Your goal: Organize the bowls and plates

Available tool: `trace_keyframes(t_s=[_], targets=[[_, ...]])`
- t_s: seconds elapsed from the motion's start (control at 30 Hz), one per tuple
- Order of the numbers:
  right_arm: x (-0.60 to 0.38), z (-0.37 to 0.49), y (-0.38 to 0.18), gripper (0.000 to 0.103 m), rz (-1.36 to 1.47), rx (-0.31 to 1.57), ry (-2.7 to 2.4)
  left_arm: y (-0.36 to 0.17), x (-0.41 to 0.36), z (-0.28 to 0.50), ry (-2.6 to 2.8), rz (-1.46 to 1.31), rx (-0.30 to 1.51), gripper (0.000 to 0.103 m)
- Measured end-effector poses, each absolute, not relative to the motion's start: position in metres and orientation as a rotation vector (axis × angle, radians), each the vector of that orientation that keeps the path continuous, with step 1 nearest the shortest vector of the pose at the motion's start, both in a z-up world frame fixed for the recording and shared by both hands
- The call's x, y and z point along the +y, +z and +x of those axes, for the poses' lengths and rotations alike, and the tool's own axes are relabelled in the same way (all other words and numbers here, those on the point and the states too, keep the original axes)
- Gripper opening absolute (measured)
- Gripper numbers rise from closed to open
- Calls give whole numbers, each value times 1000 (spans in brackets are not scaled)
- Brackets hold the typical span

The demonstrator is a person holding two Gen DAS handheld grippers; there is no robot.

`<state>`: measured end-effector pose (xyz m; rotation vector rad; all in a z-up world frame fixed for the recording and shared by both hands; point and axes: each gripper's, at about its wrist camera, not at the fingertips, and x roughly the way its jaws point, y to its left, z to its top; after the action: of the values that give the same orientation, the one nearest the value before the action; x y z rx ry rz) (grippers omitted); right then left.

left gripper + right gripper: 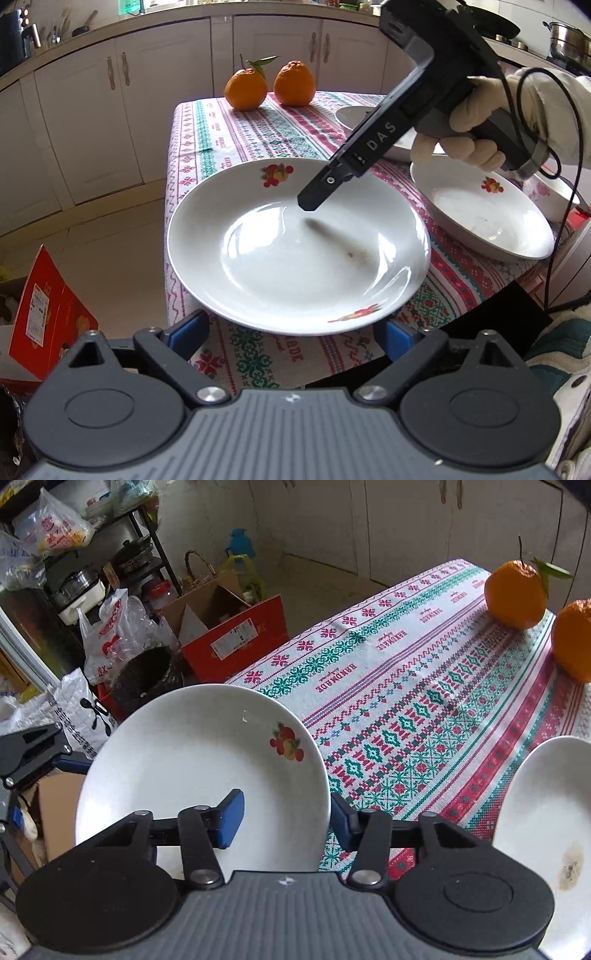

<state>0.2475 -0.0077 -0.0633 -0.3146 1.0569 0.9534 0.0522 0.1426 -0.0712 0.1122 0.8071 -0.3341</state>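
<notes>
A large white plate (295, 254) with fruit prints sits at the near left corner of the patterned tablecloth (236, 136). My left gripper (291, 332) is open, its blue pads wide apart at the plate's near rim. My right gripper (286, 821) is open, one pad over the plate (192, 760) and one outside its rim; in the left wrist view its fingertip (310, 201) hovers just above the plate's far inside. A second white plate (484, 210) lies to the right, with a bowl (550, 192) beyond it and another dish (354, 114) further back.
Two oranges (245, 88) stand at the table's far edge. A red box (48, 314) and bags lie on the floor left of the table. White cabinets (92, 122) stand behind. A dark bin (147, 679) and cluttered shelves show in the right wrist view.
</notes>
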Motion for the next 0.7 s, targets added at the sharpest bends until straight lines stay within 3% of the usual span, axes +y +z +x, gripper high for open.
trace_keyframes(t_s=[0.7], targets=[[-13, 278, -56, 55, -270, 1025, 913, -67, 141, 91, -359, 148, 784, 90]])
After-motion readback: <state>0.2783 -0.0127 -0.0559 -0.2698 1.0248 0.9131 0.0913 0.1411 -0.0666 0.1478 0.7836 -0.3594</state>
